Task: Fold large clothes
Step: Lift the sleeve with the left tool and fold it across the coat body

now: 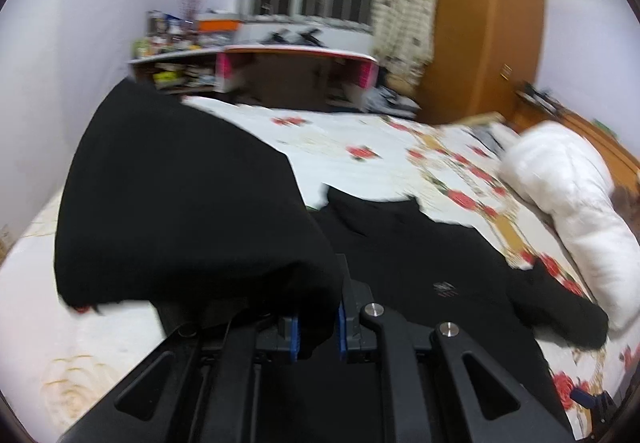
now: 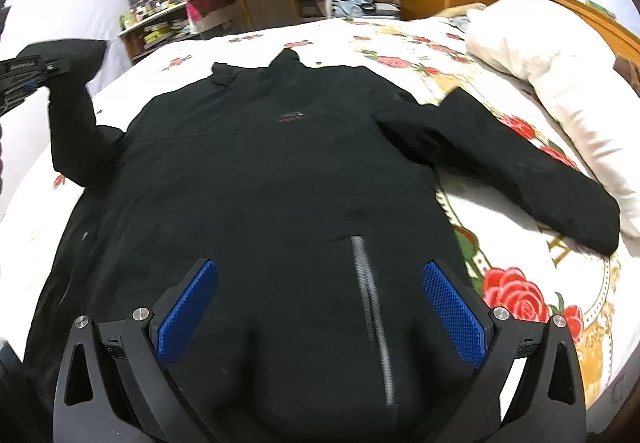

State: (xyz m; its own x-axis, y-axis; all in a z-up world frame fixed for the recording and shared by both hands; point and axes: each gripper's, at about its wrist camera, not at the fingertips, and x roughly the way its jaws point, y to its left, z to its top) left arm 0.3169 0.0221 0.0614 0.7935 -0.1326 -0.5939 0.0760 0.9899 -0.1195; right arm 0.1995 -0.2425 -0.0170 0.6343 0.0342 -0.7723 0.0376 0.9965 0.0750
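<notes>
The left tool (image 1: 318,339) is pinched tight on the end of one sleeve (image 1: 188,203) of the black jacket (image 2: 272,171). It holds that sleeve up off the bed (image 2: 400,39), most likely so the sleeve can be swung over and laid across the jacket's middle. That would be the first fold. From the right wrist view you can see the same sleeve (image 2: 72,95) standing up at the far left, with the left tool (image 2: 38,77) at its tip.

The right tool (image 2: 316,303) is wide open and holds nothing. It hangs above the lower part of the jacket, over the zipper (image 2: 372,307), maybe ready to press the cloth flat or take the hem.

The jacket lies spread out flat on the flowered bed, collar far away, other sleeve (image 2: 520,171) stretched out toward the white pillow (image 2: 552,75).

The raised sleeve hides a lot of the bed in the left view, and that view is blurry. The jacket's bottom edge is cut off behind the right tool. The small logo (image 2: 291,117) on the chest is too tiny to read.
</notes>
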